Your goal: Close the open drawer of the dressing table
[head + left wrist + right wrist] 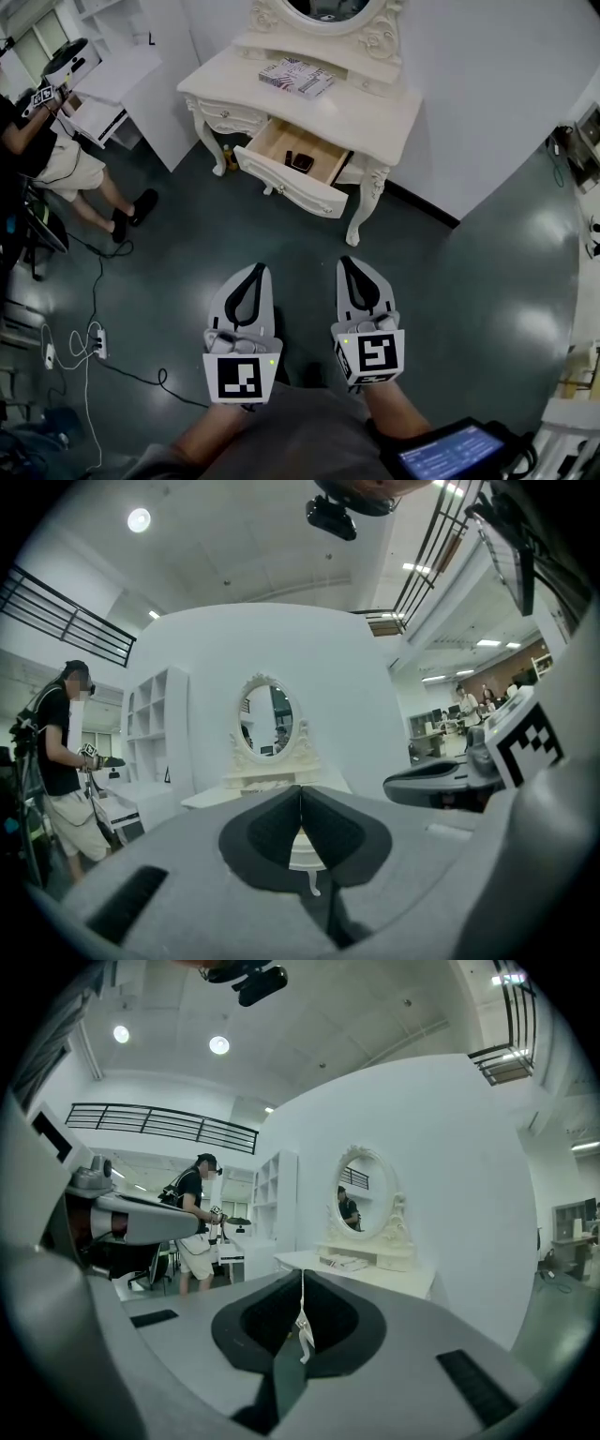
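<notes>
Low at six o'clock in the head view: the left hand-held gripper (253, 270) and the right hand-held gripper (349, 262) were side by side over the dark floor (450, 281), tips aimed toward twelve o'clock.
Left jaws: pressed together, holding nothing.
Right jaws: likewise together and empty; only a thin pale slit showed between the pads, probably the light furniture beyond.
Why closed: a drawer needs a push, not a grasp, so shut tips likely served as a blunt pusher.
Why level and forward: both pointed at the dressing table (375, 117), which suited an approach; they were well apart from it, so no contact yet.
Task's thing: the drawer (279, 141) stood pulled out at twelve o'clock, its white front (291, 185) facing the person, so a straight push on the front should seat it.
Drawer contents: a small dark item (301, 161) lay on the wooden bottom, low enough that it should not block closing.
Table top: a patterned book (296, 77) lay flat at about one o'clock of the drawer, below the oval mirror (328, 9).
Bystander: another person (56, 159) stood at ten o'clock, beside trailing cables (94, 309).
Writing: none readable. The book's cover print was too small; the marker cubes (242, 375) bore black-and-white square codes, not letters; a lit screen (448, 452) at five o'clock showed text too fine to read.
</notes>
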A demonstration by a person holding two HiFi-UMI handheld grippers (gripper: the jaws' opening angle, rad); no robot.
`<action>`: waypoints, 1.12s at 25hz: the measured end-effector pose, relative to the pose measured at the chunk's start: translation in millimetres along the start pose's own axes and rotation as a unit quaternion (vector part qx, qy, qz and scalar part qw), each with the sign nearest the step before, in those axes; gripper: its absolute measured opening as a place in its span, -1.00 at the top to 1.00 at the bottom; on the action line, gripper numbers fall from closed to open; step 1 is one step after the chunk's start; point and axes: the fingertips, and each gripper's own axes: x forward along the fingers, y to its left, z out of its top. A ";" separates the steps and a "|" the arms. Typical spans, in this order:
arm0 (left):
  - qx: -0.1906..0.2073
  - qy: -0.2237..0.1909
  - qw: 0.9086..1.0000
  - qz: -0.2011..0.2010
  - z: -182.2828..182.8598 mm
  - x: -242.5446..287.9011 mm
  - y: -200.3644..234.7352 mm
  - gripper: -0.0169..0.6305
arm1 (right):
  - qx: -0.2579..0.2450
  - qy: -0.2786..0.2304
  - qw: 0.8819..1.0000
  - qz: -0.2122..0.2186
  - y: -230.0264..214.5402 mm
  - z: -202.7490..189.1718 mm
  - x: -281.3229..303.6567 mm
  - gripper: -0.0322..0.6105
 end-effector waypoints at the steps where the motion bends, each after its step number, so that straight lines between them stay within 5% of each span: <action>1: -0.002 0.001 1.000 -0.001 -1.9 8.3 6.7 0.90 | 0.002 0.003 1.000 -0.002 -0.3 -1.7 9.4 0.85; 12: -0.008 0.016 0.999 -0.043 -26.1 108.1 82.0 0.90 | 0.017 0.031 0.999 -0.041 -6.6 -14.6 125.7 0.85; 28: 0.008 -0.045 0.993 -0.110 4.7 213.0 155.3 0.90 | -0.003 -0.013 0.993 -0.119 -29.2 38.0 231.9 0.85</action>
